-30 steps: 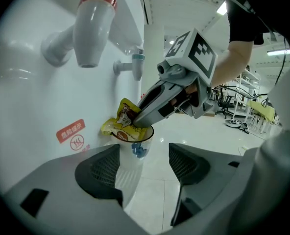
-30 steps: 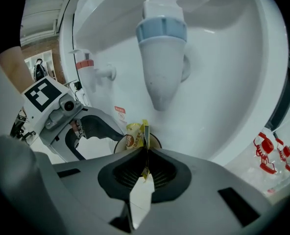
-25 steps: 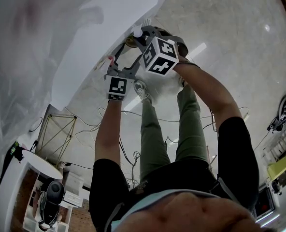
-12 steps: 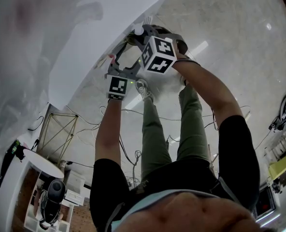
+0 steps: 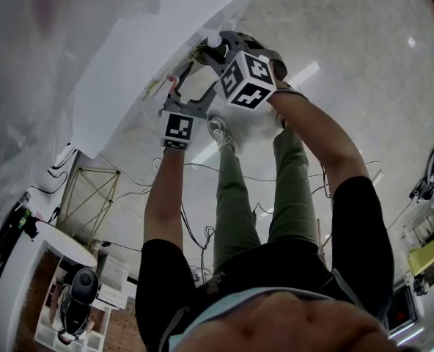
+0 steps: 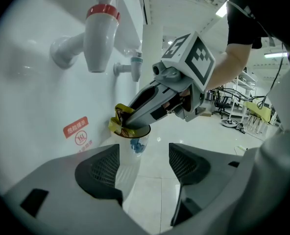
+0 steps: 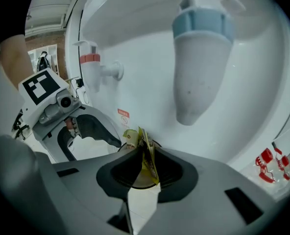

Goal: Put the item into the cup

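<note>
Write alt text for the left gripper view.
The right gripper, its jaws just eased slightly, pinches a yellow packet at the rim of a clear cup between the left gripper's open jaws. Behind is a white dispenser with a red-capped tap.

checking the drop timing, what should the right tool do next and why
Probably open the right tool wider: its jaws, which have just been opening, pinch the yellow packet right at the mouth of the cup, so a full release should drop it in.
</note>
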`<state>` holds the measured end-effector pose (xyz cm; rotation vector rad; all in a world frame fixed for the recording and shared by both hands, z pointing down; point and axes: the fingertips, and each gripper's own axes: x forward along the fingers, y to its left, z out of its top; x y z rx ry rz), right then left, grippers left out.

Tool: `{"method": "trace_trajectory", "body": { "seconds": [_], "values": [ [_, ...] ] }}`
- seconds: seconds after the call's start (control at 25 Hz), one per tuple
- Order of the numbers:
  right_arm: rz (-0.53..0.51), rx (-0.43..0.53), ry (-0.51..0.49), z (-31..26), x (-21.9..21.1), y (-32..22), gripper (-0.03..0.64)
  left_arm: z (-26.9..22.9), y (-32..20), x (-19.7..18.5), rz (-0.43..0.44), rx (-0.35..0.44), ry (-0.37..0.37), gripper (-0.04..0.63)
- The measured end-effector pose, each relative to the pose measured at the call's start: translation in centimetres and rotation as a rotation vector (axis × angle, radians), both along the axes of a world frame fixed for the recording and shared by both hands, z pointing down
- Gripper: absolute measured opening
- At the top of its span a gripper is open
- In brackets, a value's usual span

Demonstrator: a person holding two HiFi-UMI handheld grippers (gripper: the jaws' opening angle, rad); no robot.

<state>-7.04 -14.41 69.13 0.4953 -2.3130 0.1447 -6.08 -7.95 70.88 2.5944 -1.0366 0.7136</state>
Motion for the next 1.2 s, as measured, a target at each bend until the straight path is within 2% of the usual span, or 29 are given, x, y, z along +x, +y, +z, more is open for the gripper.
{"method": "trace_trajectory", "body": {
  "seconds": [0.08,0.28,0.72,0.88,1.08,1.2],
  "values": [
    [0.023,0.011,-0.034,-0.7,0.2,-0.1,0.071,-0.1,0.0,-0.1,-0.001,-0.001,-0.005,0.316],
    [0.055,0.001,-0.096,-1.4,0.7,0.3,0.151,0.0,-0.1,-0.2,-0.002,-0.004,-0.017,0.316],
    [0.183,0.024,-0.215,-4.4,3.5,1.3,0.153,-1.7,0.5,-0.2,-0.019,0.001,-0.039,0.316],
    [0.231,0.030,-0.246,-5.5,4.9,1.9,0.151,-2.7,1.0,0.2,-0.020,0.007,-0.038,0.316],
    [0.281,0.057,-0.279,-7.4,6.6,2.6,0.068,-4.1,1.7,1.0,-0.050,-0.003,0.005,0.314],
    [0.320,0.053,-0.310,-8.7,7.5,3.2,0.057,-5.7,1.8,1.1,-0.067,0.008,0.027,0.310]
  ]
}}
